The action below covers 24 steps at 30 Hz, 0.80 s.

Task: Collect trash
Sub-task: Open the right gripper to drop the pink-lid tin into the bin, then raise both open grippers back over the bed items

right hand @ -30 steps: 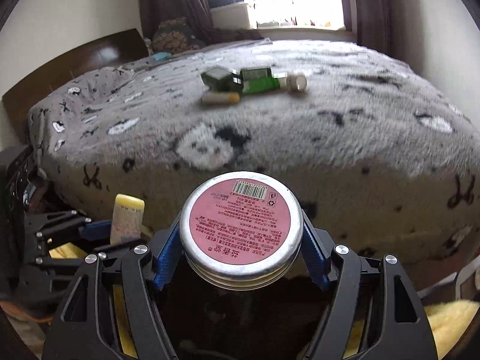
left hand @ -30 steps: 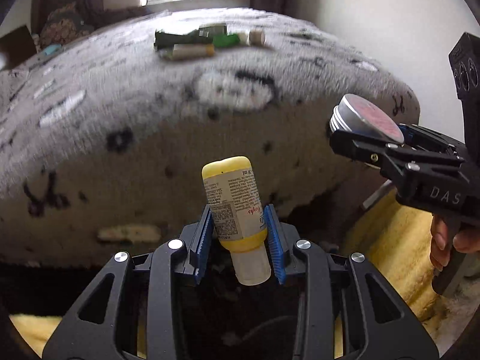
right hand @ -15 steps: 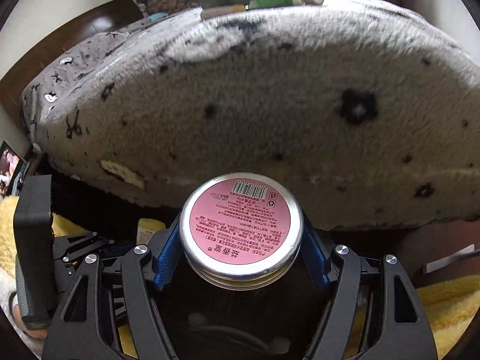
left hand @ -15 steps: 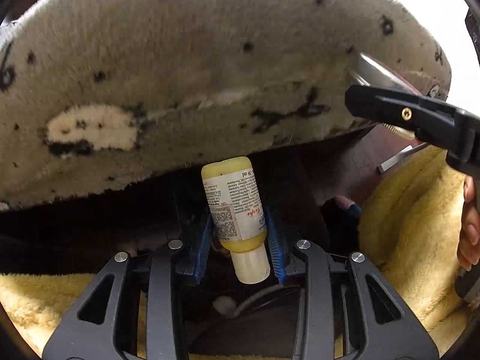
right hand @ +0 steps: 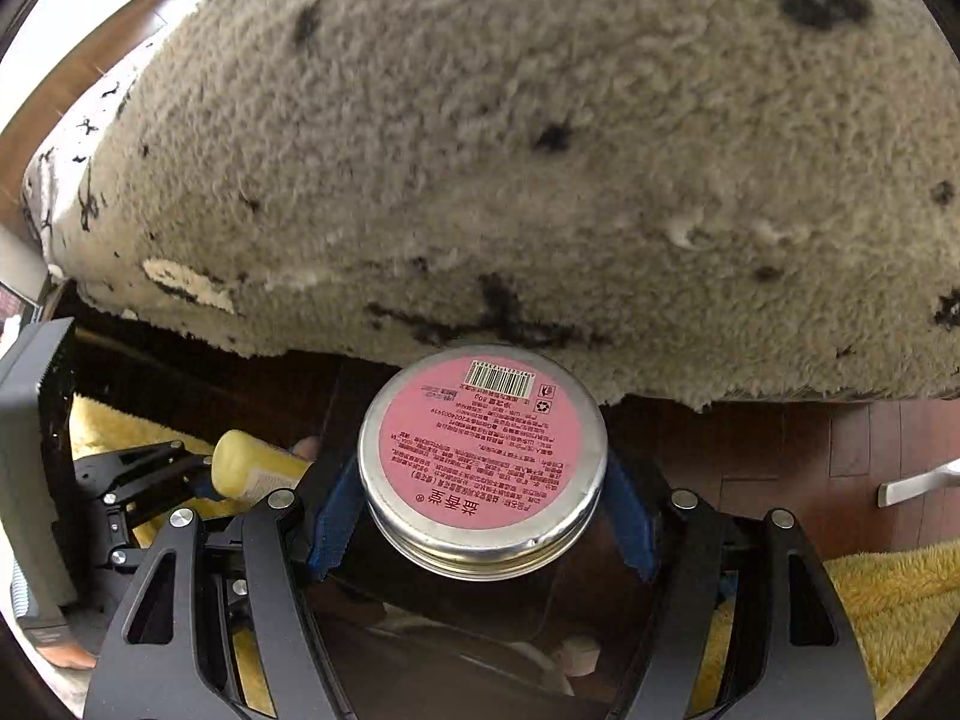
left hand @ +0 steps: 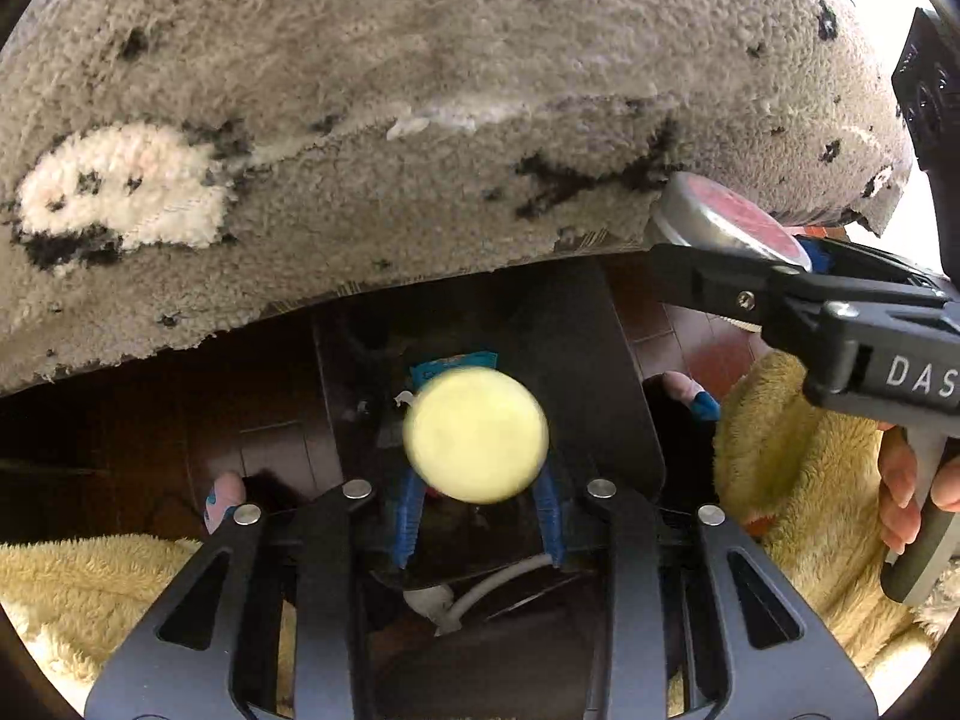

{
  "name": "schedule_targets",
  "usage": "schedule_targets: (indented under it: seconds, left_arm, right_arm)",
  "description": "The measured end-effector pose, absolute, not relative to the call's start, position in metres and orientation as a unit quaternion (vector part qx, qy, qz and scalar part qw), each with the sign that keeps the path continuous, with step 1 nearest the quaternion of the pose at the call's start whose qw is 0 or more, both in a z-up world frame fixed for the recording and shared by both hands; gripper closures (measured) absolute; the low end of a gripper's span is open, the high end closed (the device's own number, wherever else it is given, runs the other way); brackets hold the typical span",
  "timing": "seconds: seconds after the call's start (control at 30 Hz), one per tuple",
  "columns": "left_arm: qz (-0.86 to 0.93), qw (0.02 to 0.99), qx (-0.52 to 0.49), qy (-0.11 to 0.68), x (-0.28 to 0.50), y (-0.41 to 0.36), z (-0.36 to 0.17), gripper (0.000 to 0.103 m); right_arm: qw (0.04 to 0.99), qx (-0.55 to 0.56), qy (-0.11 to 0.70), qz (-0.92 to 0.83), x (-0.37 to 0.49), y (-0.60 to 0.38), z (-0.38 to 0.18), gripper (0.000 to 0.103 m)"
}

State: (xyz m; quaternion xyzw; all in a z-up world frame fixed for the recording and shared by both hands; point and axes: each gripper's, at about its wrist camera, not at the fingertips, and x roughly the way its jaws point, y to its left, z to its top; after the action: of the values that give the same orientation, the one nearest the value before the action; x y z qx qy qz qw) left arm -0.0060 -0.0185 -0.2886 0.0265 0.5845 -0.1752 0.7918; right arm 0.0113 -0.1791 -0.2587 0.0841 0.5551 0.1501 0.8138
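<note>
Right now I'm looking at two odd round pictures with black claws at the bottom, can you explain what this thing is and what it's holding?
There is no robot here. A person holds a two-finger clamp tool in each hand, and each tool carries a wide-angle camera looking along its fingers, which is why the pictures look round and bent.

One picture is from the left tool. Its left gripper has a yellow bottle between its blue pads; the bottle looks blurred and end-on, and the jaws are closing, so how firmly it is held is unclear. Below it is a dark bin with some litter inside.

The other picture is from the right tool. Its right gripper clamps a round metal tin with a pink label.

Above both hangs the edge of a bed under a fluffy grey blanket. The yellow fleece at the sides seems to be the person's clothing.
</note>
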Motion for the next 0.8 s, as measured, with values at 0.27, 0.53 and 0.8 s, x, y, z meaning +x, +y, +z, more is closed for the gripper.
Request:
schedule_targets:
  seconds: [0.27,0.53,0.8]
  left_arm:
    - [-0.175,0.785,0.031,0.593,-0.008,-0.023,-0.295,0.074]
    - [-0.161,0.789,0.031,0.592,-0.013,-0.021,-0.298,0.045]
    - [-0.159,0.792,0.044,0.588,-0.012,-0.025,-0.297,0.026]
  right_arm:
    - [0.801,0.087,0.567,0.168,0.018,-0.162,-0.274,0.031]
    - [0.811,0.093,0.559,0.143,0.018,-0.162,-0.273,0.018]
    - [0.819,0.088,0.553,0.123,0.019,-0.181,-0.267,0.011]
